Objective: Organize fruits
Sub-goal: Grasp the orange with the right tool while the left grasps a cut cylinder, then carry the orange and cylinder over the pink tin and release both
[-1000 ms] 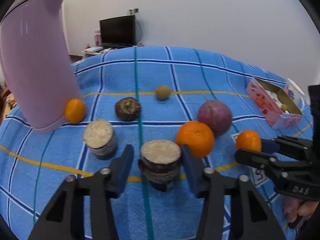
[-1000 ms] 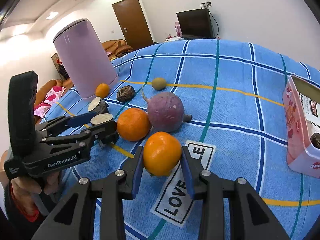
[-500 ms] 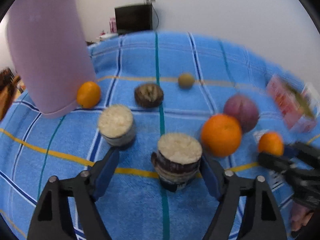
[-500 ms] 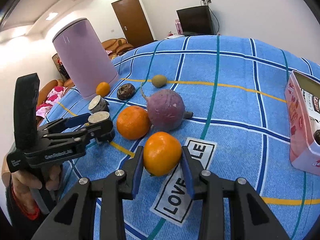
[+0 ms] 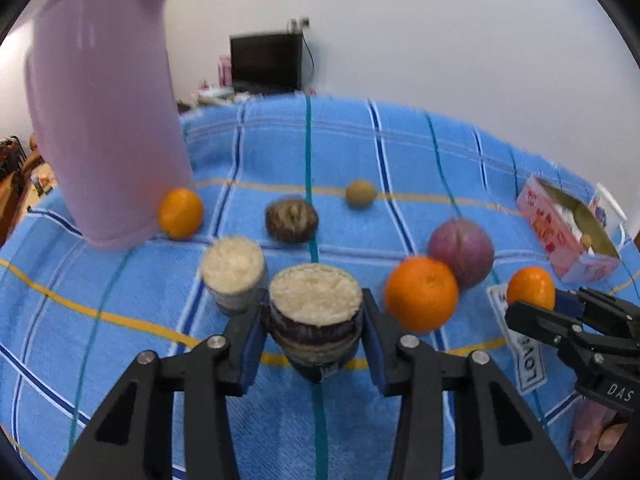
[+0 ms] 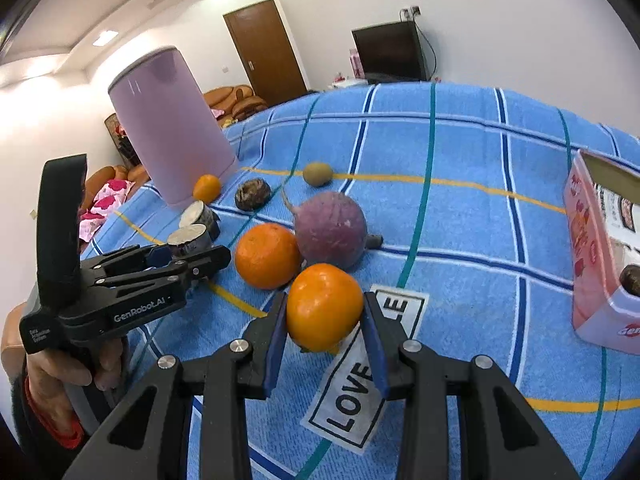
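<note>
Around the tall lilac canister [image 5: 104, 120], the blue plaid cloth [image 5: 400, 152] carries three oranges: one against its base [image 5: 180, 213], a large one [image 5: 421, 294] farther off, a third [image 5: 530, 288] farthest. Two cut, pale-topped cylinders [image 5: 233, 264] [image 5: 316, 300] stand nearby. Beyond them are one dark wrinkled fruit [image 5: 292, 220], one small brown fruit [image 5: 361, 193], one purple root [image 5: 460, 252], and one pink box [image 5: 568, 236].

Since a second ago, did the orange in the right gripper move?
No. The orange sits between the right gripper pads, overlapping the same LOVE label on the blue cloth.
</note>
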Demonstrator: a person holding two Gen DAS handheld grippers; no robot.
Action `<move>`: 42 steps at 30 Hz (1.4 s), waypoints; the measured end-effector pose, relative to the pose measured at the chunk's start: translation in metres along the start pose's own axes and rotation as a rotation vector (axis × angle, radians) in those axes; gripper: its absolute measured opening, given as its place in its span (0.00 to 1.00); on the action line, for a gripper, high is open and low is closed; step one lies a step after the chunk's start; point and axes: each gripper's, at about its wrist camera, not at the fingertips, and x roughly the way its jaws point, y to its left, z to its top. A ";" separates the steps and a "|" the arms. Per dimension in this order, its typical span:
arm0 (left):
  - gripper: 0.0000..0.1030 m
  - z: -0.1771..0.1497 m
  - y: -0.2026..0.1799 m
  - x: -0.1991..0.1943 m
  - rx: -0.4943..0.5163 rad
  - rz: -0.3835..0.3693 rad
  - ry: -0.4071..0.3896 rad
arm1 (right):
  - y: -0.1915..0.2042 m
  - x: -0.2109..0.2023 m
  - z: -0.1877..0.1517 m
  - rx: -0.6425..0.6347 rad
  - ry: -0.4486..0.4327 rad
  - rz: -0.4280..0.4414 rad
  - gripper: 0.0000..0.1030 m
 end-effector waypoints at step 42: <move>0.44 0.009 -0.137 -0.029 0.129 0.144 -0.238 | -0.043 -0.070 0.014 -0.012 -0.294 -0.274 0.37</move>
